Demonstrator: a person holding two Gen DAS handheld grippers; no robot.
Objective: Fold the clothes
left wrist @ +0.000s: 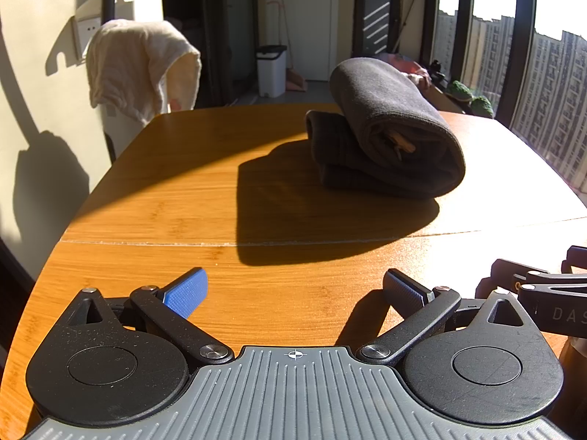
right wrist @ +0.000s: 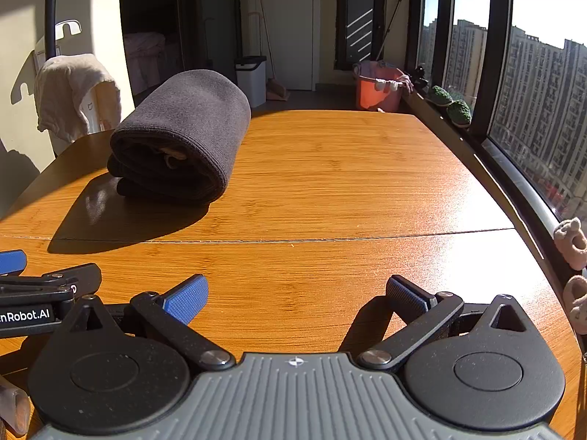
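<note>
Both grippers sat low over the near edge of the table [left wrist: 154,190], side by side and well short of the work. Left gripper [left wrist: 295,289] had its fingers [left wrist: 187,291] spread wide with nothing between them; right gripper [right wrist: 297,295] was likewise wide apart and empty, its fingers [right wrist: 189,297] over bare wood. Each showed at the edge of the other's view.

Beyond the seam in the table lay the dark garment [left wrist: 385,139], already folded into a thick bundle: a rounded roll resting on flatter layers beneath. It sat well apart from both grippers, ahead and to the right of the left one, ahead and to the left of the right one [right wrist: 179,135]. A pale tag or scrap peeked from the open end of the roll; what it was could not be told.

By its look the cloth was a soft, thickish knit, light, matte and not slippery, with no stiffness of its own. It would likely sag and unroll if lifted by one layer only. A sound hold would probably pinch several layers at once at the ribbed end of the roll, or take the bundle from both sides, one gripper each, so the fold stays together. Nothing fragile there, though the loose top roll might slide off the lower layers if nudged sideways.

A cream cloth [left wrist: 135,69] hung over a chair behind the table, untouched
</note>
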